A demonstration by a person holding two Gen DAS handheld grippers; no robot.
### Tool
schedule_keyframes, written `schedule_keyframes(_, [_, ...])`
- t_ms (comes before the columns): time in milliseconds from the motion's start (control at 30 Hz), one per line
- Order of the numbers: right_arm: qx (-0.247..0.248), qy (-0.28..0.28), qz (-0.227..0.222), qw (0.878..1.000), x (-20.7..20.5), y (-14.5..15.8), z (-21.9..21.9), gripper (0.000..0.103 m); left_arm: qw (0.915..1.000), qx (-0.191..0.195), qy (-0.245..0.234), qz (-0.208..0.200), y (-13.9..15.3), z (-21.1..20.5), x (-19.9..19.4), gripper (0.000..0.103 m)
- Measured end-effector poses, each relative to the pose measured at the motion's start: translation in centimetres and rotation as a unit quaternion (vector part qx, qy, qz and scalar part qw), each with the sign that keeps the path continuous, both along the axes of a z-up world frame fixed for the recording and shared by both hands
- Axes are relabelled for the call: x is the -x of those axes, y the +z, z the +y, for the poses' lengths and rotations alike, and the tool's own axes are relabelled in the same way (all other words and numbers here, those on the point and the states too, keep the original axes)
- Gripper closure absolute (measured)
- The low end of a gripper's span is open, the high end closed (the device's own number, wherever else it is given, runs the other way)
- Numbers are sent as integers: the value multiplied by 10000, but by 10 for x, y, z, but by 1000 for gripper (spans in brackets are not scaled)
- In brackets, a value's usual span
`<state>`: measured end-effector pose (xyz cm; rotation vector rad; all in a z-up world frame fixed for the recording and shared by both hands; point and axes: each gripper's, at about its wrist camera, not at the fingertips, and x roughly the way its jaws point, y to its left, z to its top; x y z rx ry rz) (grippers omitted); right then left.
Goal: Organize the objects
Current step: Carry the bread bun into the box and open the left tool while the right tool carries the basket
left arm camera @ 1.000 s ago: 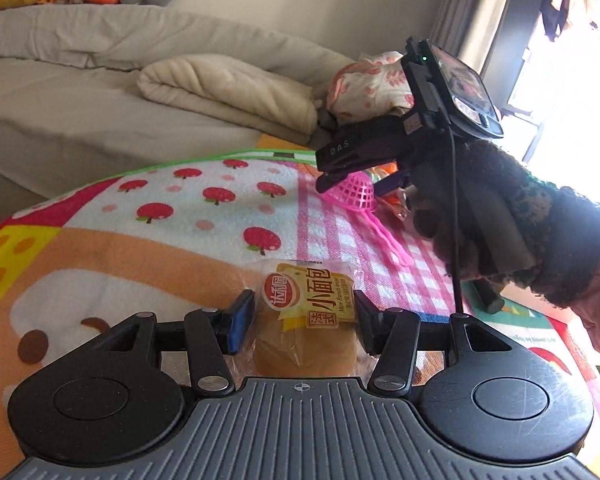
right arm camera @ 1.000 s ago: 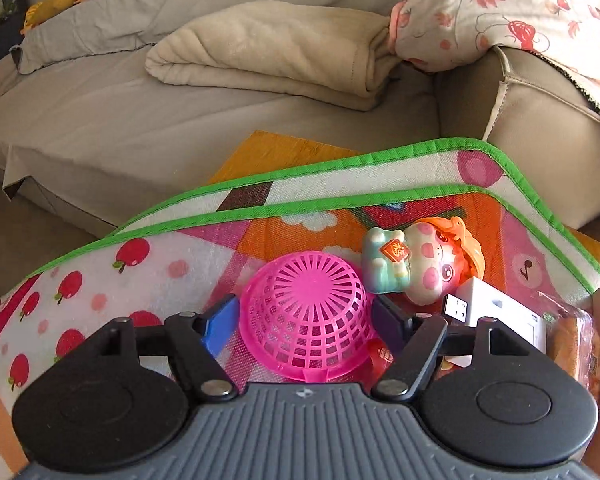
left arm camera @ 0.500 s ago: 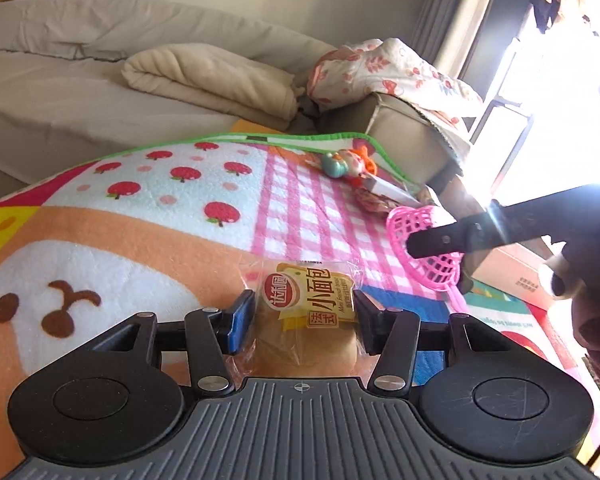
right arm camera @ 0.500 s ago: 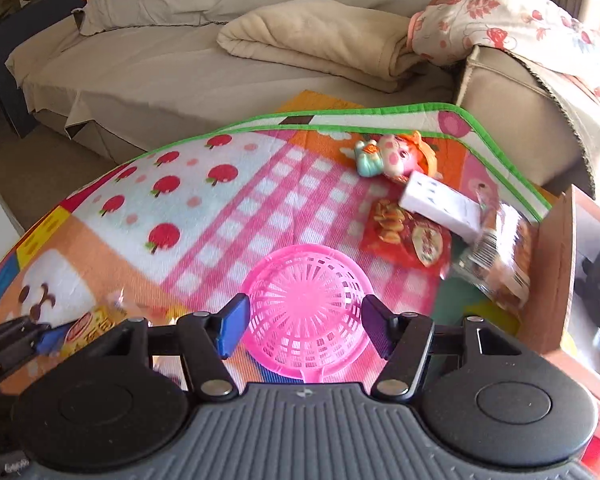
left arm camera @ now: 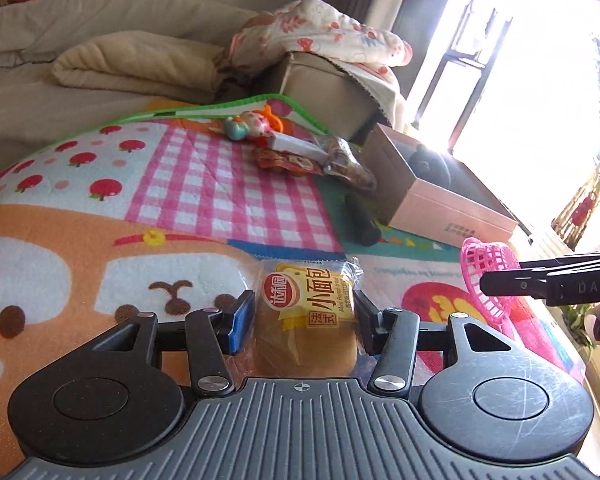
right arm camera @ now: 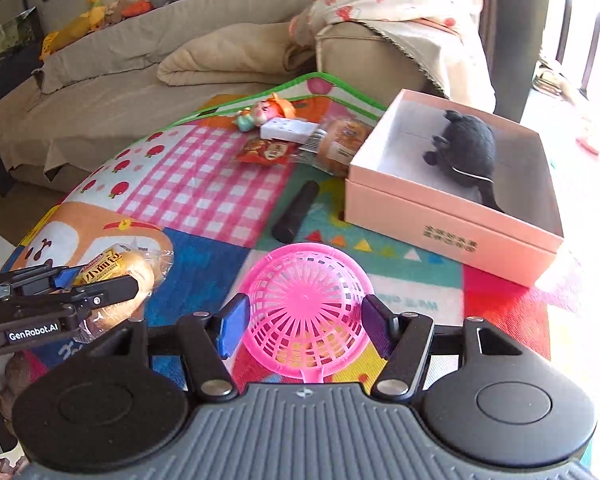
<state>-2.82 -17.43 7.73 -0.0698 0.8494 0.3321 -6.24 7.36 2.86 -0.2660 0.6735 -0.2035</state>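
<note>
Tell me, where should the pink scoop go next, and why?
Probably forward and right, toward the pink box. The right gripper holds the pink scoop above the mat, and the open box, with only a black toy inside, lies just ahead with room to spare.

Pink strainer point(right arm camera: 306, 312); pink box point(right arm camera: 452, 232); pink-checked mat point(left arm camera: 228, 192).

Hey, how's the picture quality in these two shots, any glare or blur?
Left wrist view: the window at upper right is blown out white, washing over the pink box; fisheye bends the play mat. Right wrist view: evenly lit, glare only at the right edge; the pink strainer is sharp.
</note>
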Motion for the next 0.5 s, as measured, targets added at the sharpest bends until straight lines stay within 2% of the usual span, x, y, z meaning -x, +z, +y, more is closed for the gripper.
schedule_keyframes(133, [-30,-143,-350,9993,23,-1,-22,41,9999,7,-153,10,10,-13,-6,47])
schedule_keyframes(233, [-93,-196,-603,9979,35,1,-35,41,9993,83,-349,-110,29,-26,-21,47])
schedule_keyframes(500, [-103,-543,-1211,9911,47,0,-62,41,9933,100,-871,-753,91,-94,-103,47])
